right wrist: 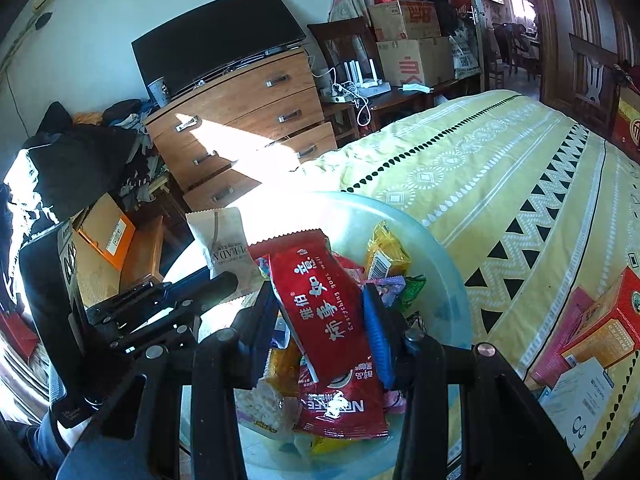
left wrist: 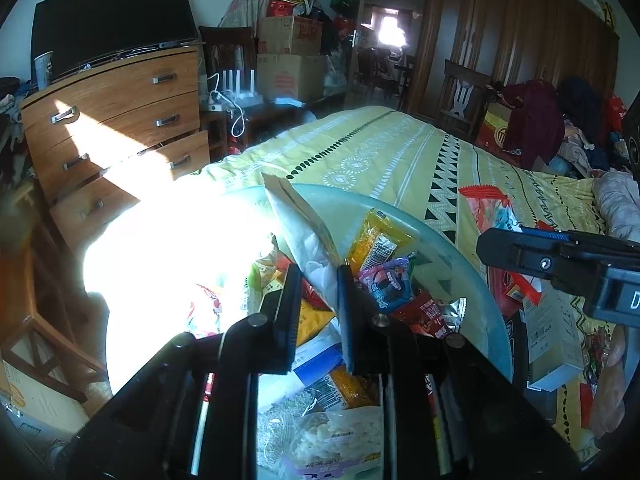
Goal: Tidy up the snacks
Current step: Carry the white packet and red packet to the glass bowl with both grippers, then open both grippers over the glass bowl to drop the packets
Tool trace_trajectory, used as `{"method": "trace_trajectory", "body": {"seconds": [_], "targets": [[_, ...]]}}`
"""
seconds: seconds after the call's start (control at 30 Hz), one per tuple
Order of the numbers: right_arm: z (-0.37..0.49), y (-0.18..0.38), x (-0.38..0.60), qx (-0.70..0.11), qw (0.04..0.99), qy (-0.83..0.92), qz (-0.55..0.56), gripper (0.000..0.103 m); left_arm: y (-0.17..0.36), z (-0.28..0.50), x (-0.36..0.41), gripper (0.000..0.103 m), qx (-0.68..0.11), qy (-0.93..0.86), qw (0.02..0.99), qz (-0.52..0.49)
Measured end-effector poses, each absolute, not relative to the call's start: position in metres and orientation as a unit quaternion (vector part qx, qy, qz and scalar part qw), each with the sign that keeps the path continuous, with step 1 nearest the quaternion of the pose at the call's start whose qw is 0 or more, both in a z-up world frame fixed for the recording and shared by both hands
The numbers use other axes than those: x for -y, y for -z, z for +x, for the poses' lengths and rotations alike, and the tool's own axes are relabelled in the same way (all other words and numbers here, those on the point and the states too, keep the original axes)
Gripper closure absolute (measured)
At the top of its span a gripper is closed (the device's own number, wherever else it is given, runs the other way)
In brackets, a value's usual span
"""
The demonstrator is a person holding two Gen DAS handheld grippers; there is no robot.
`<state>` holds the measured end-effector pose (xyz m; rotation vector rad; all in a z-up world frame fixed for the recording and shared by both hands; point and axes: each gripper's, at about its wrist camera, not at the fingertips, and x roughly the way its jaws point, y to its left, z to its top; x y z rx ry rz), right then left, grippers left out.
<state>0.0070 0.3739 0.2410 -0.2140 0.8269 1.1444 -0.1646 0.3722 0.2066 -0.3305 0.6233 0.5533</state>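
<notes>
A round glass tray (left wrist: 448, 252) at the edge of the bed holds a heap of snack packets (left wrist: 384, 276). My left gripper (left wrist: 319, 270) is over the heap, shut on a white paper packet (left wrist: 296, 224) that sticks up between its fingers. The same packet (right wrist: 224, 240) shows at the left of the right wrist view, next to the left gripper (right wrist: 224, 282). My right gripper (right wrist: 320, 292) is shut on a long red snack packet (right wrist: 320, 296) above the tray (right wrist: 436, 256). In the left wrist view it (left wrist: 492, 246) comes in from the right.
The bed has a yellow patterned cover (right wrist: 500, 168). Boxes (right wrist: 604, 328) and more packets lie on it to the right of the tray. A wooden dresser (left wrist: 120, 120) with two drawers pulled out stands beyond, a stool (left wrist: 44, 312) to the left. Bright sun washes out the tray's left side.
</notes>
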Motion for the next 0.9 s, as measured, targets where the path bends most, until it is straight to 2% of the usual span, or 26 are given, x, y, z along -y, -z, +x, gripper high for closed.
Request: {"method": "trace_trajectory", "body": {"seconds": [0.77,0.9], "targets": [[-0.003,-0.231,-0.392,-0.389,0.747,-0.528,-0.11,0.057,-0.196,-0.163,-0.389,0.085,-0.313,-0.261,0.896,-0.178],[-0.004,-0.228,-0.396,-0.394,0.743,-0.529,-0.112,0.055,-0.192,-0.163,-0.393,0.08,-0.318,-0.27,0.89,-0.186]]}}
